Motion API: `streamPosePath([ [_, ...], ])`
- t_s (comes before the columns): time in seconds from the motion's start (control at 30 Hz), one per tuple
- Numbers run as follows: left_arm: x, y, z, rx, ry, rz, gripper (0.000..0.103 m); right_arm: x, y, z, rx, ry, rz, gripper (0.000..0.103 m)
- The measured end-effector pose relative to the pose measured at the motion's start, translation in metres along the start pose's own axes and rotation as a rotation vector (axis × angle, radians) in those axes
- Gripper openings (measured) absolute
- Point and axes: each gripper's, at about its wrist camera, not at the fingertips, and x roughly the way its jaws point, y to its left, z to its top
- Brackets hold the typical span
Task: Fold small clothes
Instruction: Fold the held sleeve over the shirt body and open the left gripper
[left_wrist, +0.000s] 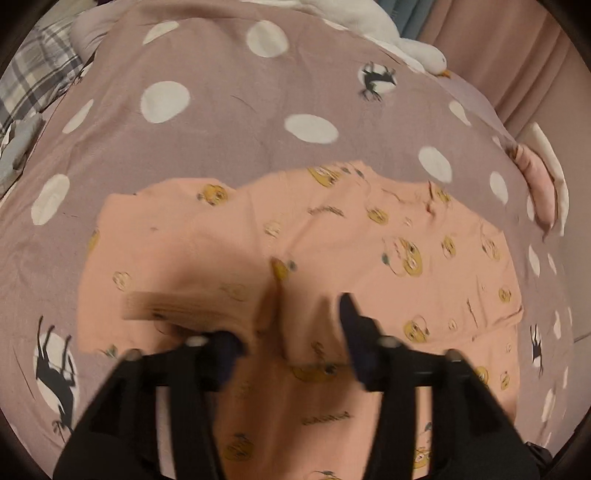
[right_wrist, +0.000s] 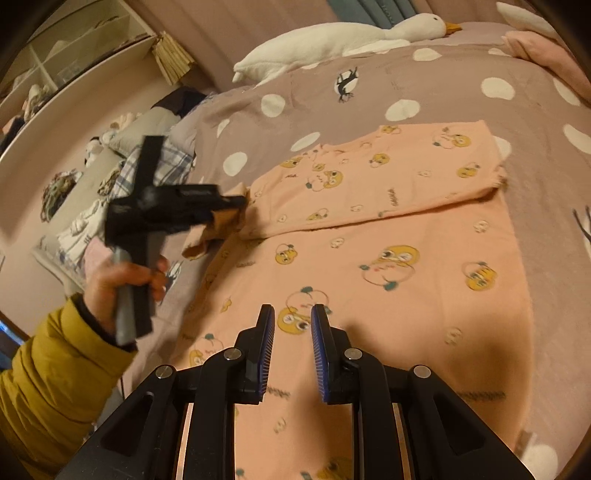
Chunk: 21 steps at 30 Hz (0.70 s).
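The peach garment (right_wrist: 388, 258), printed with yellow cartoon chicks, lies spread on the polka-dot duvet (right_wrist: 443, 77), directly ahead of and beneath both grippers. Its far portion is already laid over as a flap (right_wrist: 388, 177) onto the body, so the fold in hand seems to be the one that brings the far-left end across.

The left gripper (right_wrist: 236, 206), held in the person's hand (right_wrist: 122, 280) with a mustard sleeve (right_wrist: 48, 369) behind it, sits at the left corner of that folded flap. In its own blurred wrist view the jaws stand apart at a middling width, and a ridge of peach cloth (left_wrist: 291, 317) rises between the fingers (left_wrist: 351, 314) without being pinched; it looks like a release rather than a grip.

The right gripper (right_wrist: 293, 332) hovers low over the near part of the garment, jaws narrow with a slim gap between the blue ribbed pads (right_wrist: 267, 332), and nothing is caught in them.

A white goose plush (right_wrist: 332, 40) lies well beyond the garment at the far edge of the bed.

Judging from this, the next move calls for both grippers to find an edge of the remaining single layer, likely the near hem just below the right gripper, pinch it cleanly through one thickness, and carry it over the flap without dragging the fold already made.
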Motion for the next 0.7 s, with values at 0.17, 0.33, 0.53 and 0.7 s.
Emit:
streamPosePath([
  [0.17, -0.013, -0.02, -0.006, 0.064, -0.019, 0.059, 0.071, -0.01, -0.011, -0.005, 0.045, -0.027, 0.013, 0.029],
  [0.33, -0.022, -0.03, -0.014, 0.095, -0.032, 0.105, 0.074, -0.017, -0.014, -0.01, 0.056, -0.043, 0.023, 0.029],
  [0.53, -0.036, -0.042, -0.024, 0.142, -0.048, 0.131, 0.074, -0.022, -0.015, -0.011, 0.064, -0.055, 0.028, 0.029],
  [0.7, -0.044, -0.052, -0.027, 0.165, -0.06, 0.124, 0.08, -0.027, -0.014, -0.014, 0.064, -0.064, 0.027, 0.029],
])
